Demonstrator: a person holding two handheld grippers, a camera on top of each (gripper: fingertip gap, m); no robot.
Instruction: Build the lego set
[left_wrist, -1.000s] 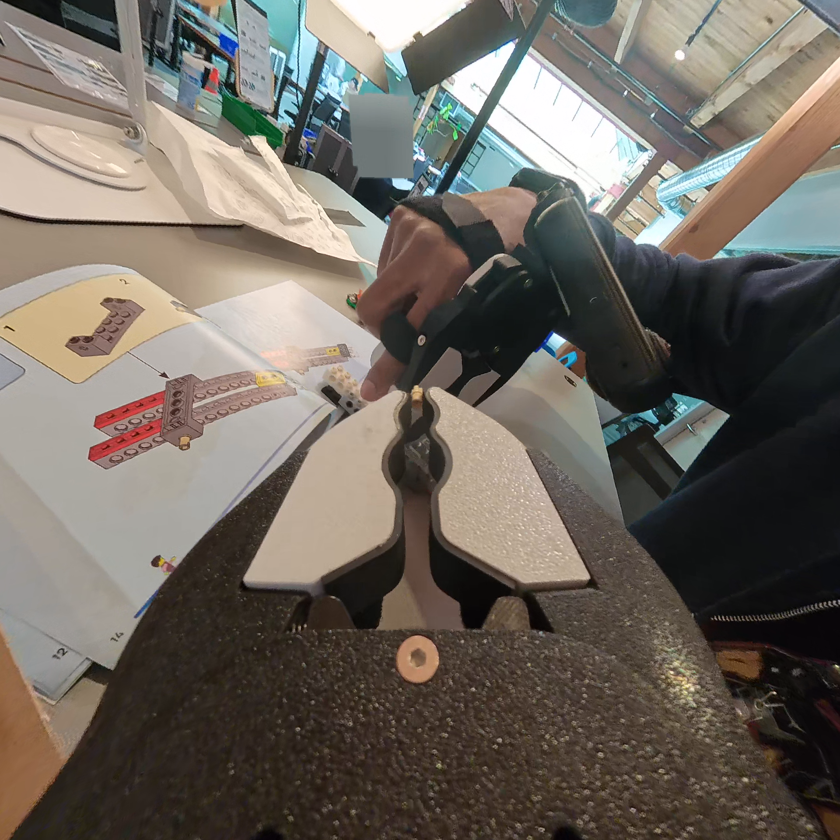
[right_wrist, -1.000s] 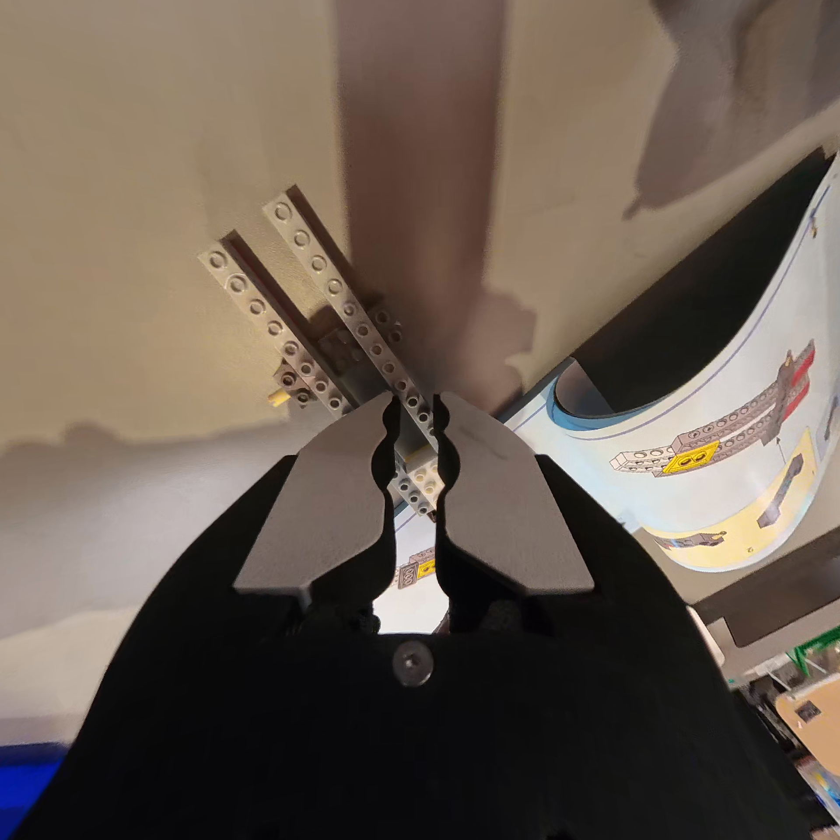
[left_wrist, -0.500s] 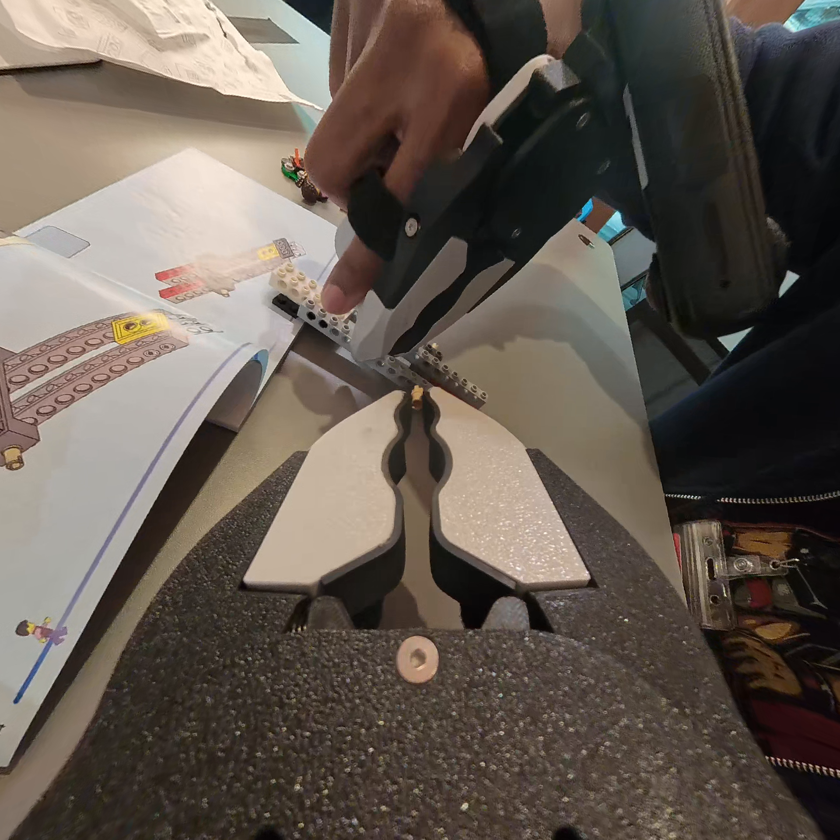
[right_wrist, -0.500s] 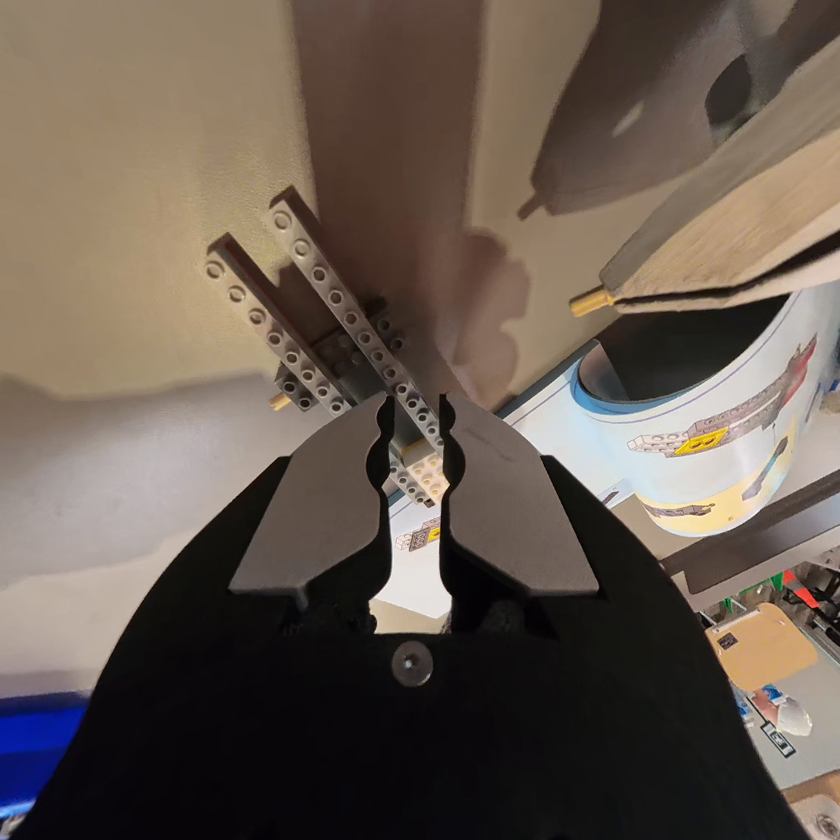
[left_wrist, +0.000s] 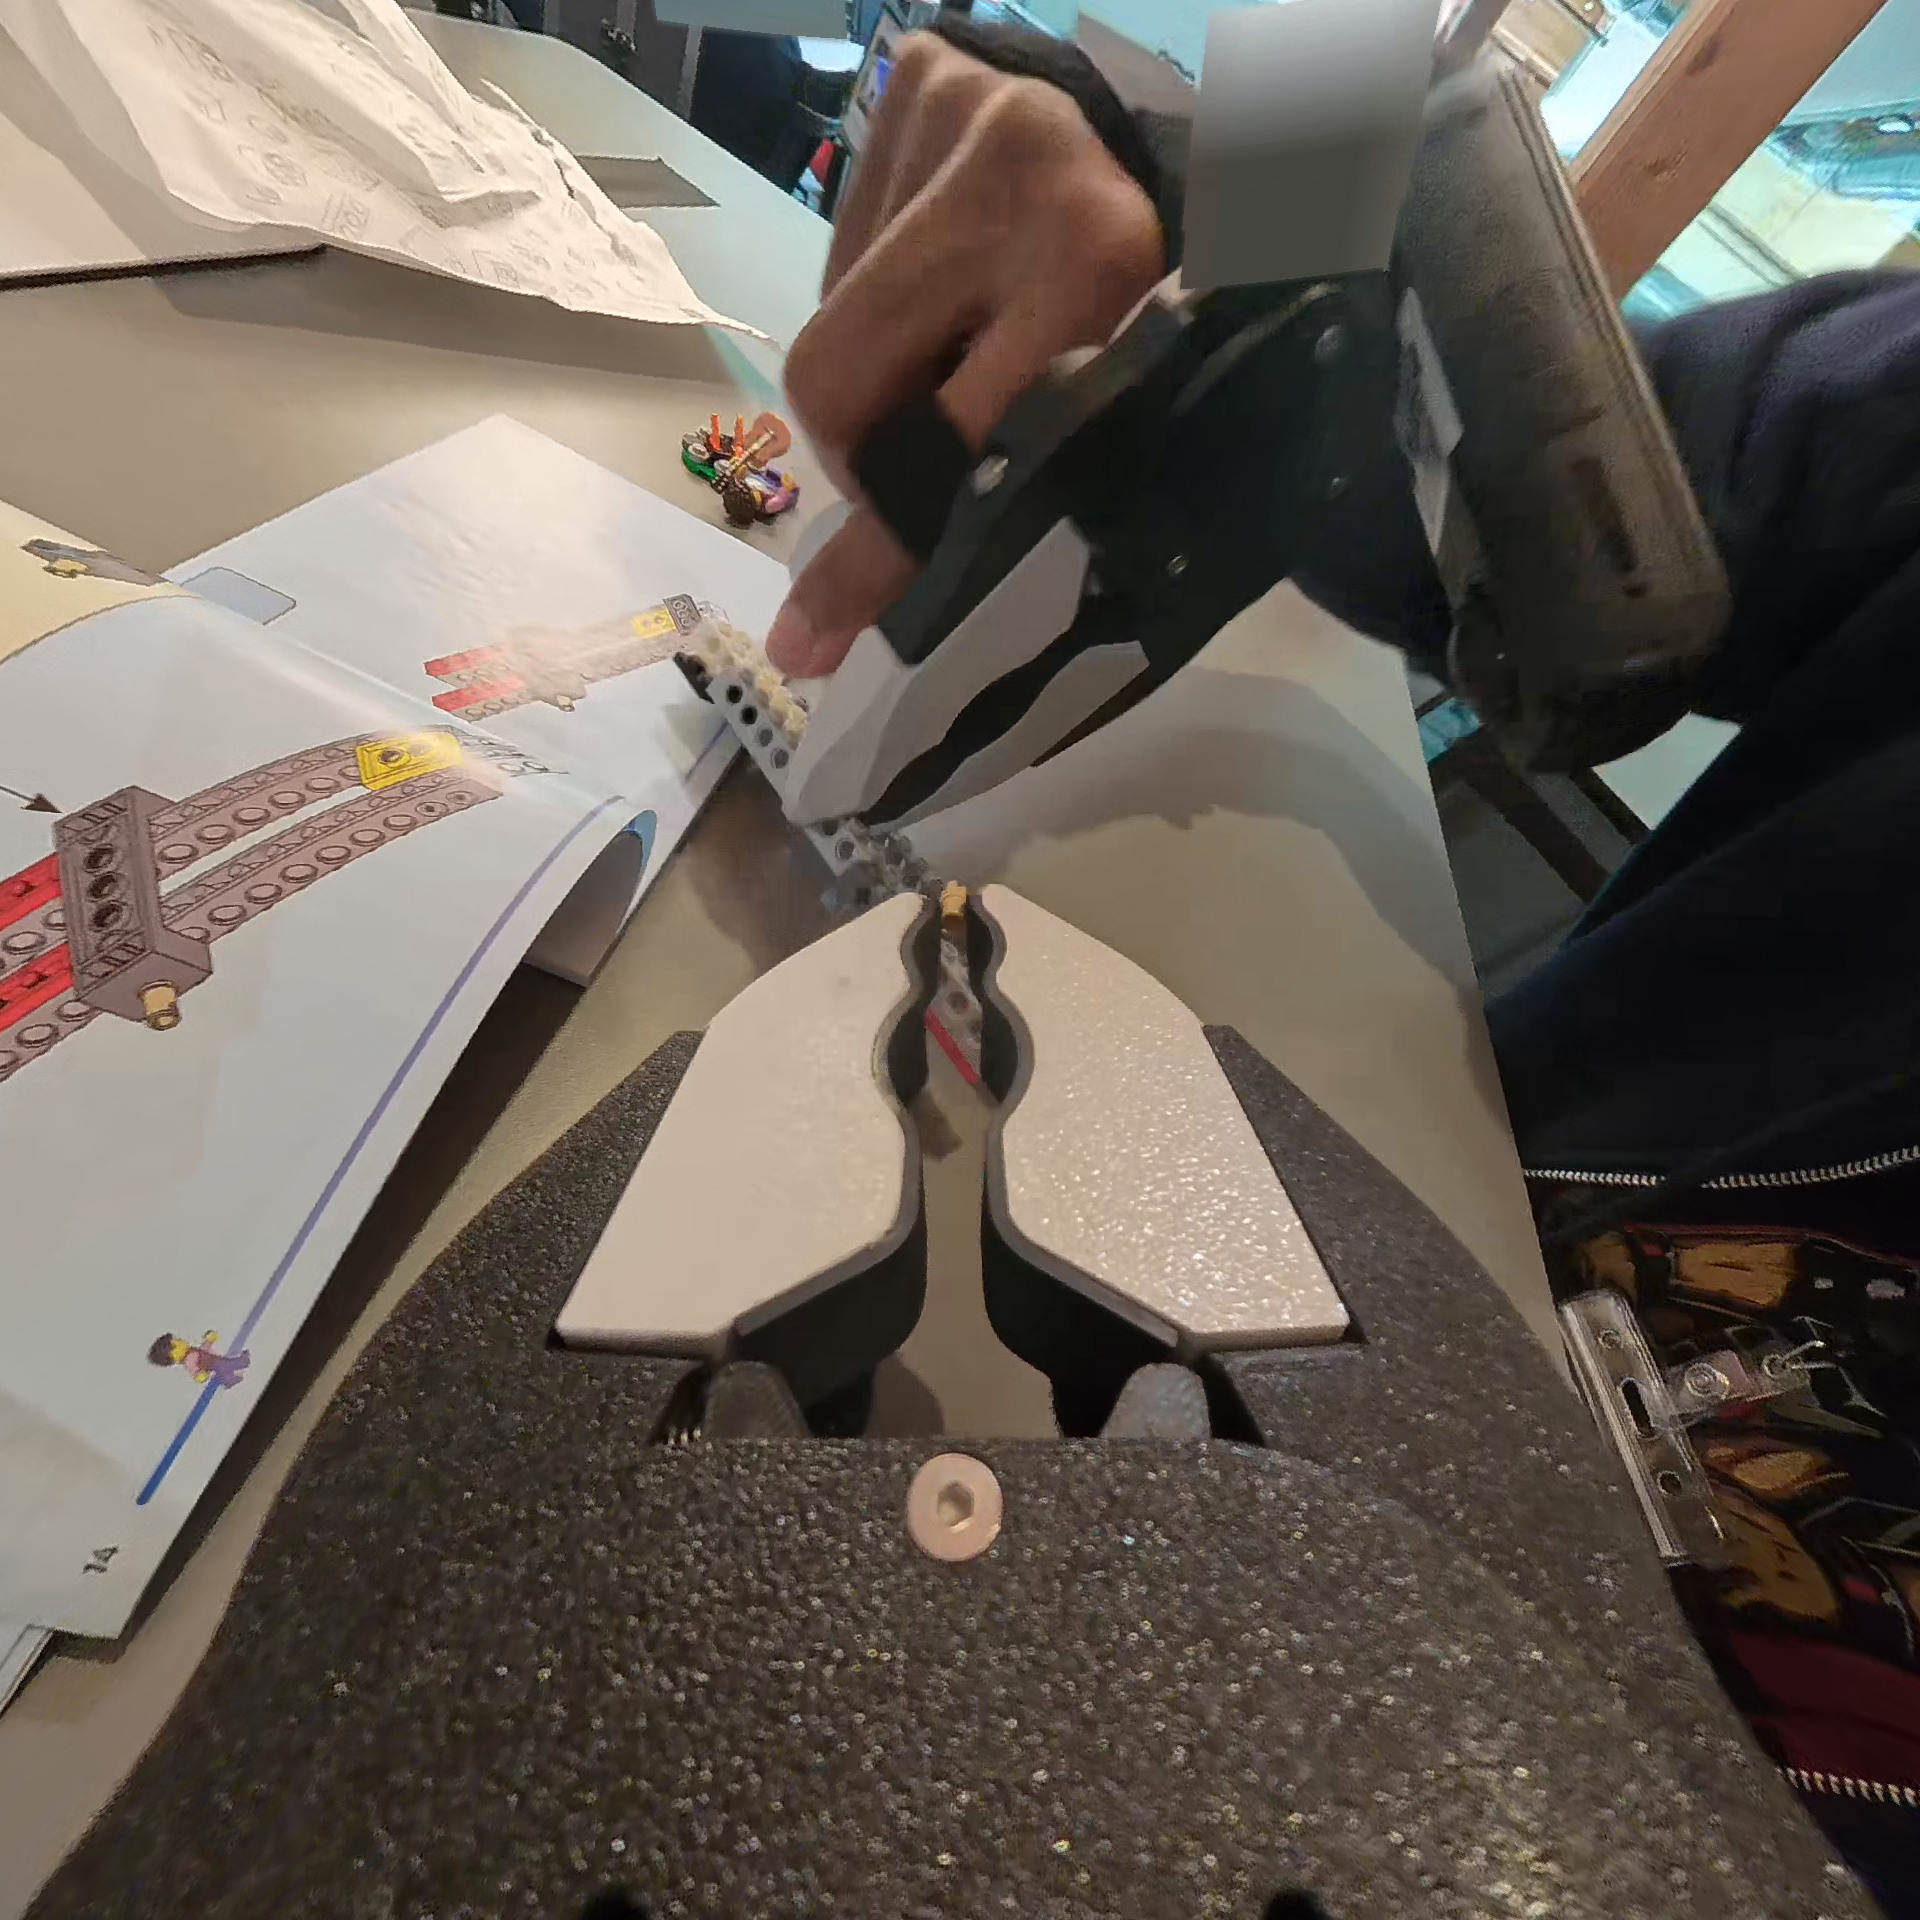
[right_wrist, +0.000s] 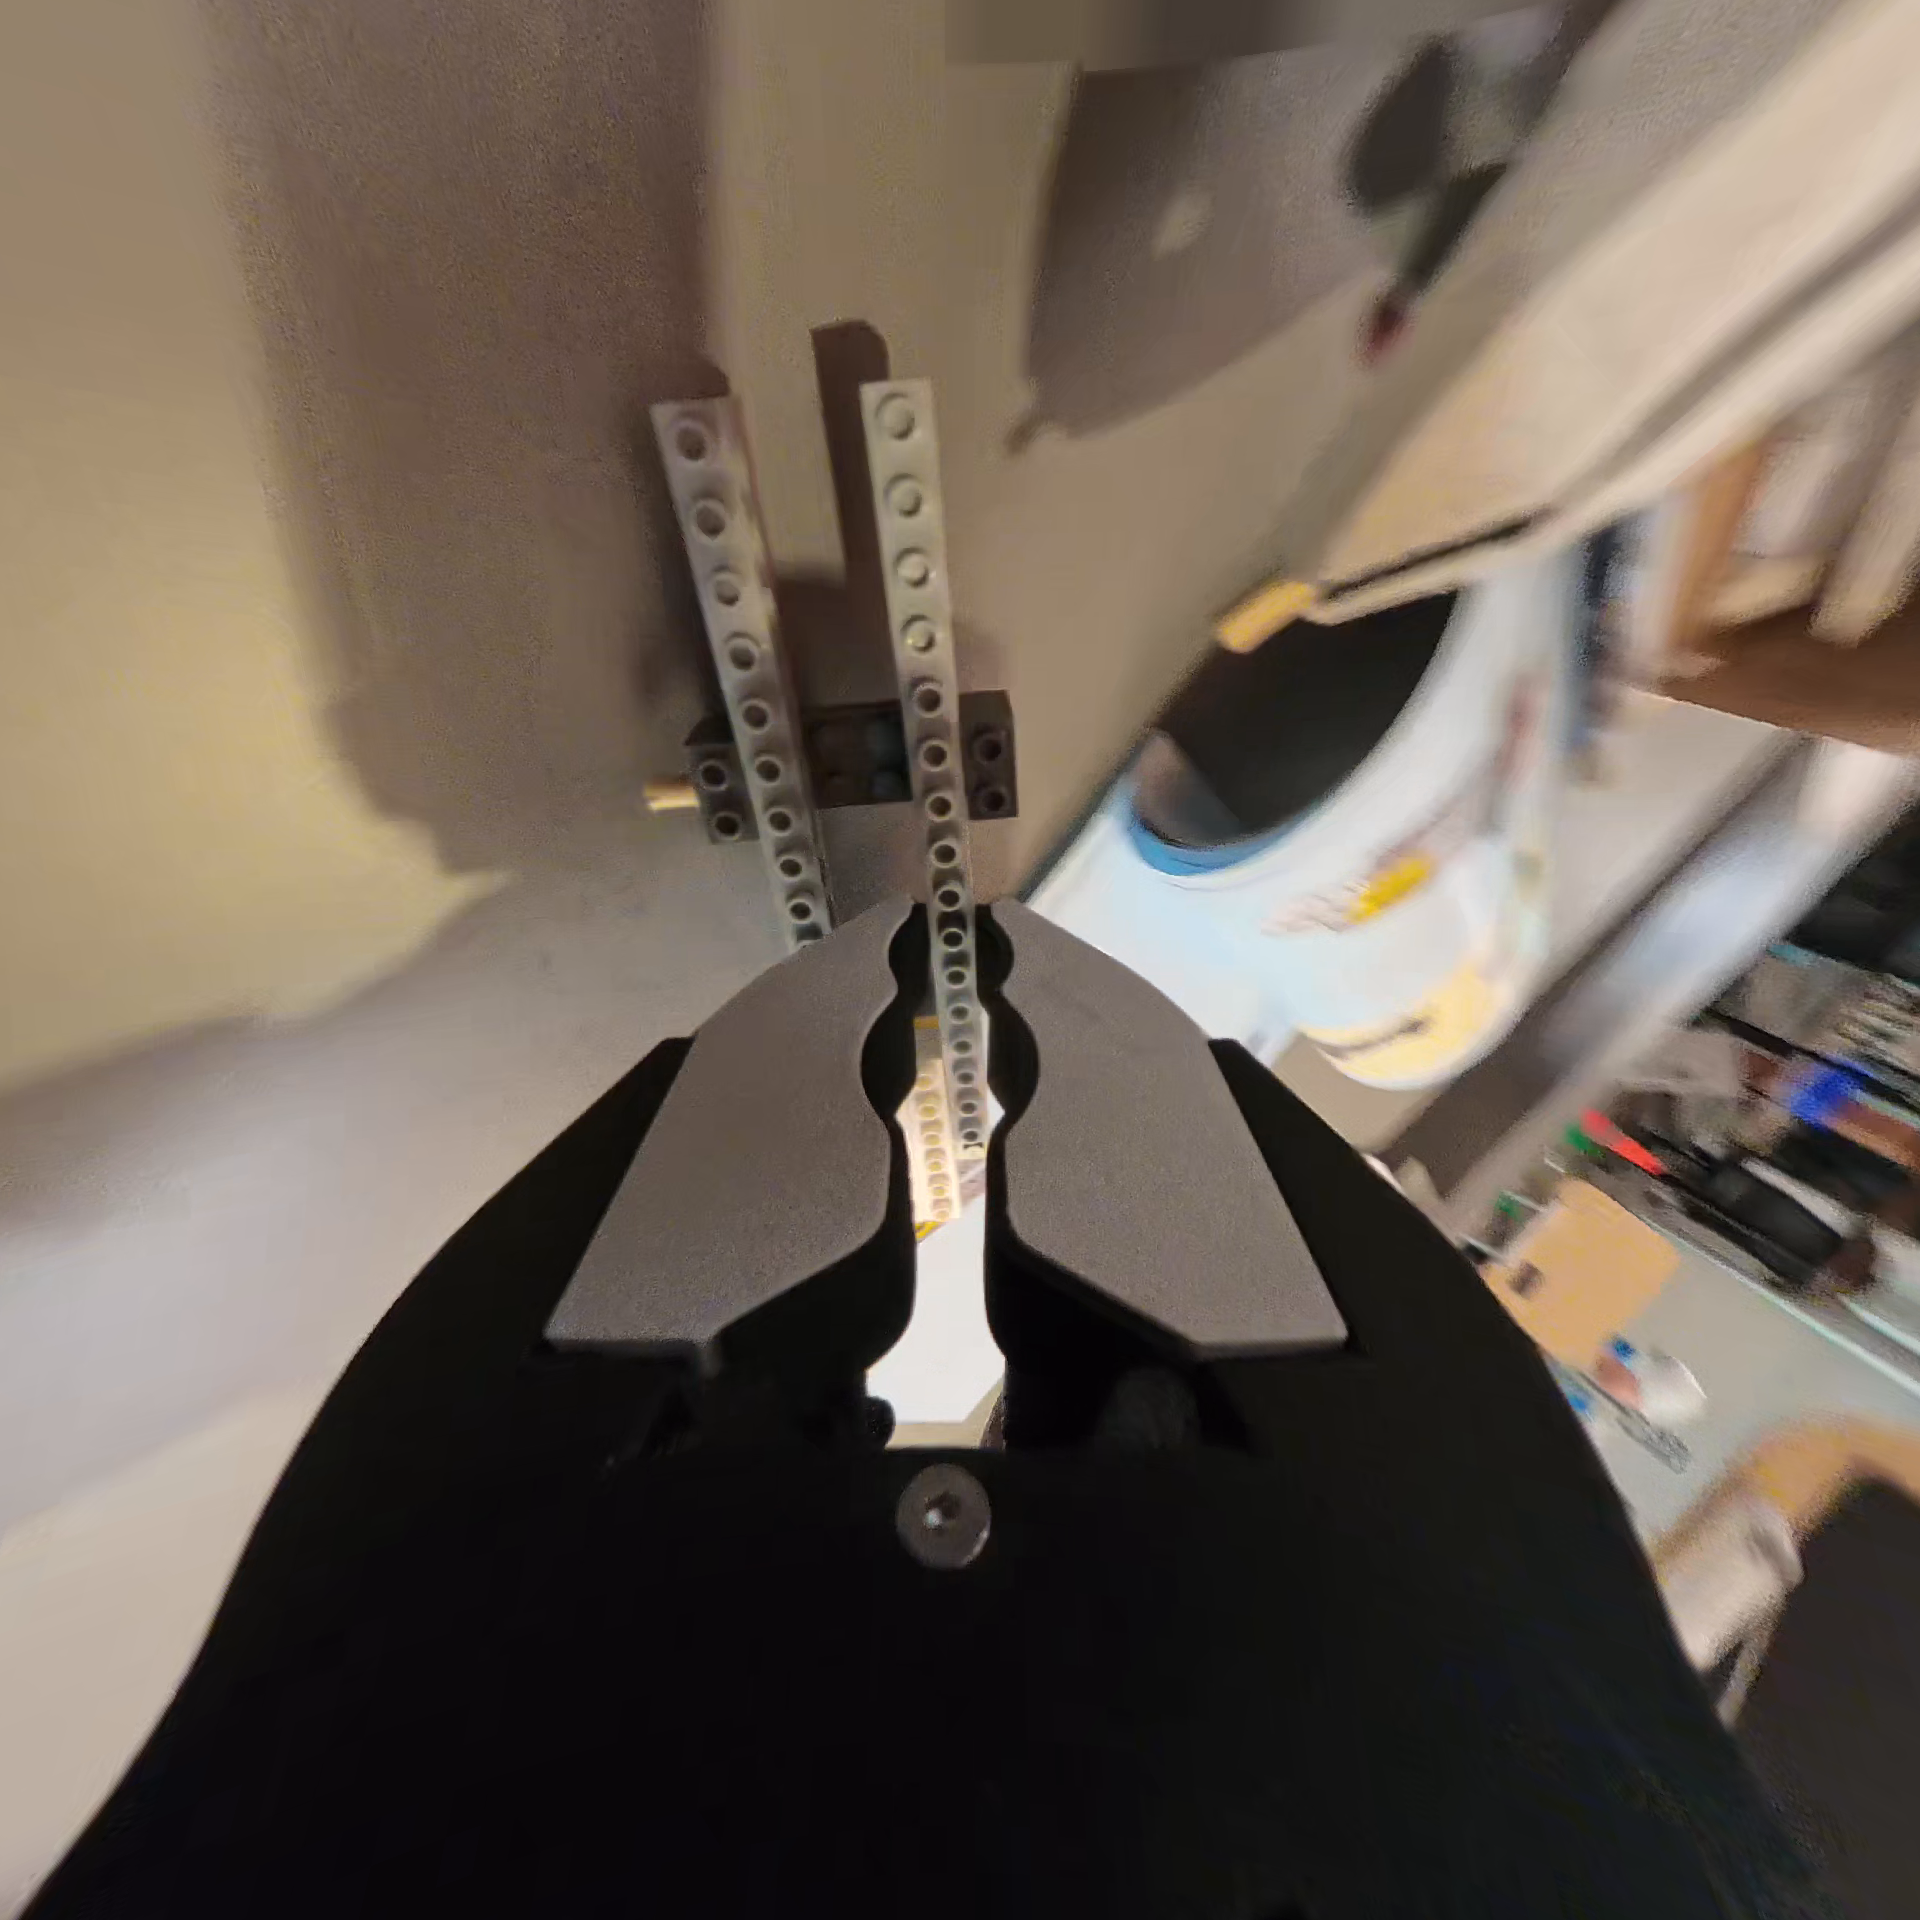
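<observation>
Right gripper (right_wrist: 954, 914): pinching one long grey holed beam (right_wrist: 914, 582) of a brick frame on the table (right_wrist: 312, 520).
Beam axis: runs 12 to 6 o'clock (its twin lies parallel, at 9 o'clock).
Left gripper (left_wrist: 953, 920): nipped on a tan peg (left_wrist: 952, 900), tip toward 12.
Booklet (left_wrist: 312, 935): open, at 9 o'clock.

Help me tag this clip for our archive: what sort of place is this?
Probably a workshop or office: a grey desk, an open pale-blue brick-building instruction booklet, exposed timber beams and cluttered shelves behind.
</observation>
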